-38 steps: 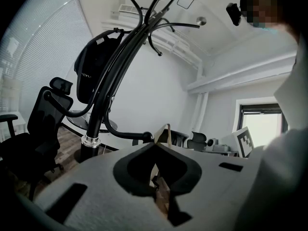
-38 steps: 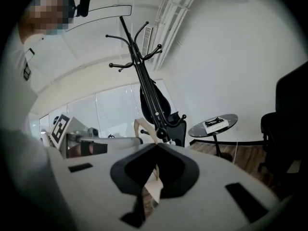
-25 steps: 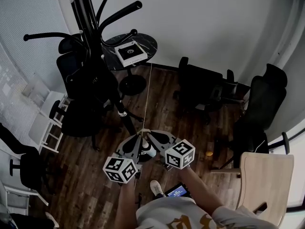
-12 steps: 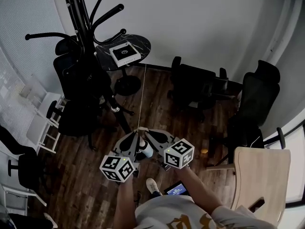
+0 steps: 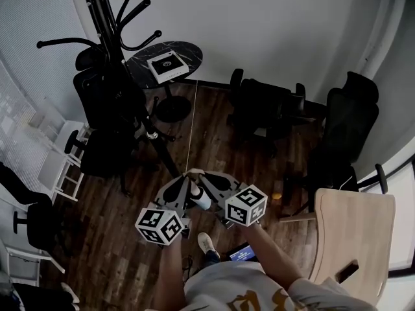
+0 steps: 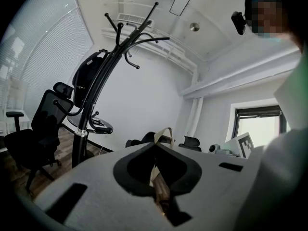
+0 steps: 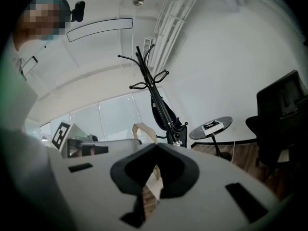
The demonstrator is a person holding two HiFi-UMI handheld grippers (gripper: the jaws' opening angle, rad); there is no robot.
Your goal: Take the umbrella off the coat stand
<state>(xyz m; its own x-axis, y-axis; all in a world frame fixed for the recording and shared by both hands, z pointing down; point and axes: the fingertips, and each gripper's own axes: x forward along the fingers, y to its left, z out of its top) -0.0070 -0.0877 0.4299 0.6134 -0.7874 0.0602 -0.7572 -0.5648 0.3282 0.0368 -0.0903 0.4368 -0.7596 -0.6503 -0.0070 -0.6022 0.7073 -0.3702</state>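
Observation:
The umbrella's wooden handle (image 6: 162, 190) and its beige wrist strap (image 6: 166, 132) are clamped between the jaws of both grippers. In the head view, my left gripper (image 5: 188, 177) and right gripper (image 5: 198, 176) meet tip to tip above the wood floor, both shut on the handle. The strap loop (image 7: 143, 129) sticks up past the right gripper (image 7: 155, 147). The black coat stand (image 5: 106, 24) rises at the upper left, apart from the grippers, with a black bag (image 5: 110, 99) hanging on it. The rest of the umbrella is hidden.
A round black table (image 5: 139, 67) holding a white-edged box (image 5: 168, 64) stands behind the coat stand. Black office chairs (image 5: 259, 112) (image 5: 347, 131) line the right. A pale wooden tabletop (image 5: 353, 229) is at lower right, and white stools (image 5: 55, 173) are at left.
Both grippers stay clamped together on the handle. The coat stand and round table have drifted toward the upper left of the head view, a little farther from the grippers.

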